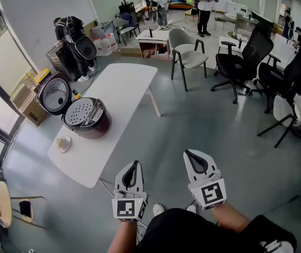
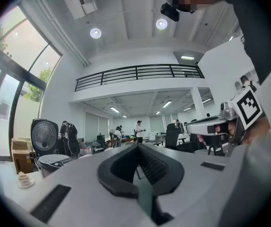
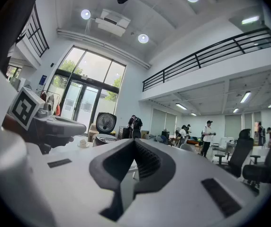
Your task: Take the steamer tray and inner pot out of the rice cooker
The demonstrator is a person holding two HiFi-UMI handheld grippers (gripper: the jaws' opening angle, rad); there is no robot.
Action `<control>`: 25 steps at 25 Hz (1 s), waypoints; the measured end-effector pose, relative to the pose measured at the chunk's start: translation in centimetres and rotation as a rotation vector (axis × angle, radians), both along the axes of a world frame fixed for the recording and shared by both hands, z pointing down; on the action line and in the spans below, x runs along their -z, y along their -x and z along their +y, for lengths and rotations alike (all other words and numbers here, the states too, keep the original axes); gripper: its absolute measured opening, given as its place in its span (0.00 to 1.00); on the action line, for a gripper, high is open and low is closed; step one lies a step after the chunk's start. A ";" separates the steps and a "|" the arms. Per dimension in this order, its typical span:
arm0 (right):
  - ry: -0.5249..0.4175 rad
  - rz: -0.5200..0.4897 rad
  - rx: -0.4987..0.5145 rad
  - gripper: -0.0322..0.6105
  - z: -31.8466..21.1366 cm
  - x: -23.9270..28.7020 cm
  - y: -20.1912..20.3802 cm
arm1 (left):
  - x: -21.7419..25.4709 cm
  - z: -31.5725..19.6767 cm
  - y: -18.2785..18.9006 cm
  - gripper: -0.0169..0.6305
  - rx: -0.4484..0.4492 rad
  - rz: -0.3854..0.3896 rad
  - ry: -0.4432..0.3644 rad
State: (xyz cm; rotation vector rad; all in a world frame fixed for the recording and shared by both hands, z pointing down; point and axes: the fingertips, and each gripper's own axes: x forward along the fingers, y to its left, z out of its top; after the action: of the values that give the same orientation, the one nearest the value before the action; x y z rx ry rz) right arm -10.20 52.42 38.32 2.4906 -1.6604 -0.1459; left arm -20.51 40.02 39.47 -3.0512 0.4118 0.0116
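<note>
The dark rice cooker (image 1: 87, 121) stands on the white table (image 1: 124, 83) with its lid (image 1: 54, 95) swung open to the left. A perforated steamer tray (image 1: 82, 112) sits in its mouth; the inner pot beneath is hidden. My left gripper (image 1: 135, 163) and right gripper (image 1: 188, 153) are held level over the floor, well short of the table's near end, both shut and empty. In the left gripper view the cooker (image 2: 54, 161) is far off at the left beyond the shut jaws; in the right gripper view the cooker (image 3: 104, 137) is left of centre.
A small dish with food (image 1: 62, 144) lies on the table in front of the cooker. Office chairs (image 1: 242, 57) and a grey armchair (image 1: 188, 54) stand to the right. People (image 1: 77, 44) and cardboard boxes (image 1: 27, 101) are beyond the table.
</note>
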 end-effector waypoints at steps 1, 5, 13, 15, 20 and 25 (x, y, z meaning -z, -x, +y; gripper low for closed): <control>0.002 -0.004 0.000 0.05 -0.1 -0.2 0.0 | 0.0 -0.1 0.1 0.02 0.000 0.000 -0.005; 0.002 -0.014 -0.003 0.05 -0.7 -0.6 -0.1 | 0.0 -0.8 0.1 0.02 0.004 -0.004 -0.007; 0.005 -0.005 0.002 0.05 -2.4 -1.2 -0.2 | -0.4 -2.2 0.2 0.02 -0.001 -0.013 0.007; 0.001 -0.011 0.006 0.05 -2.9 -1.1 0.0 | -0.5 -2.6 0.3 0.02 0.004 -0.015 0.003; 0.042 0.034 0.004 0.40 -4.8 -2.0 0.2 | -1.3 -4.3 0.8 0.23 0.028 -0.041 0.020; -0.015 0.030 -0.048 0.75 -6.6 -1.3 -0.1 | -1.3 -7.0 1.6 0.76 0.052 -0.017 0.034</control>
State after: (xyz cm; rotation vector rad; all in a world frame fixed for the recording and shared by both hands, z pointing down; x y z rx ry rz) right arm -10.09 45.85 39.59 2.5237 -1.5929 -0.1908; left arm -22.15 33.07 40.76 -3.0709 0.4952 -0.0235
